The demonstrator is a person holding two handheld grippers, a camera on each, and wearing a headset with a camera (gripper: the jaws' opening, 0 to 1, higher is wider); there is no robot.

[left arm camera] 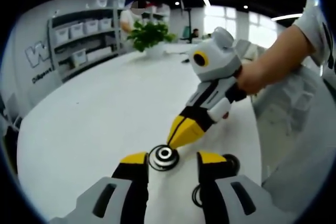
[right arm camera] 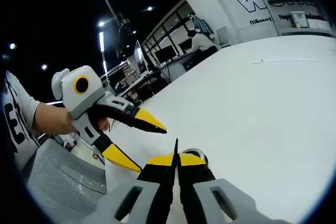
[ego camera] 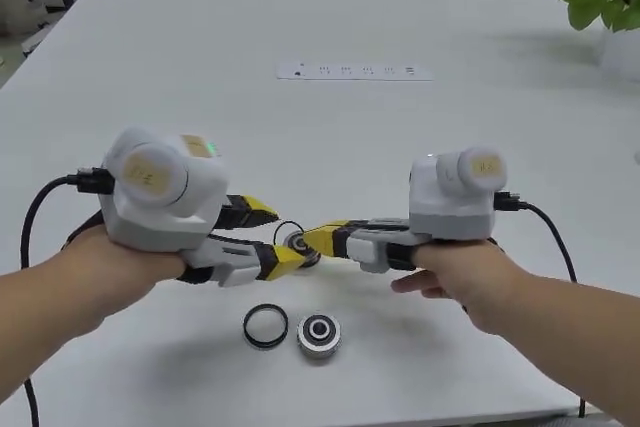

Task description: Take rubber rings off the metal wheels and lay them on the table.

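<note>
Black rubber ring [right arm camera: 176,148] pinched at metal wheel [left arm camera: 164,157]
Right tongs [right arm camera: 177,159] clenched on rubber ring; left tongs [left arm camera: 173,157] spread around wheel.

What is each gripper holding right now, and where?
The right gripper pinches the rubber ring by its edge, at the wheel; left gripper straddles that wheel, jaws open.

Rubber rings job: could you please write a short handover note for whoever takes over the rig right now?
Left gripper: open, jaws either side of a metal wheel on the table.
Right gripper: shut, apparently pinching that wheel's rubber ring.
Done: one loose ring and a bare wheel lie side by side nearer the person.
Left: pull the pinched ring free and lay it down.
</note>
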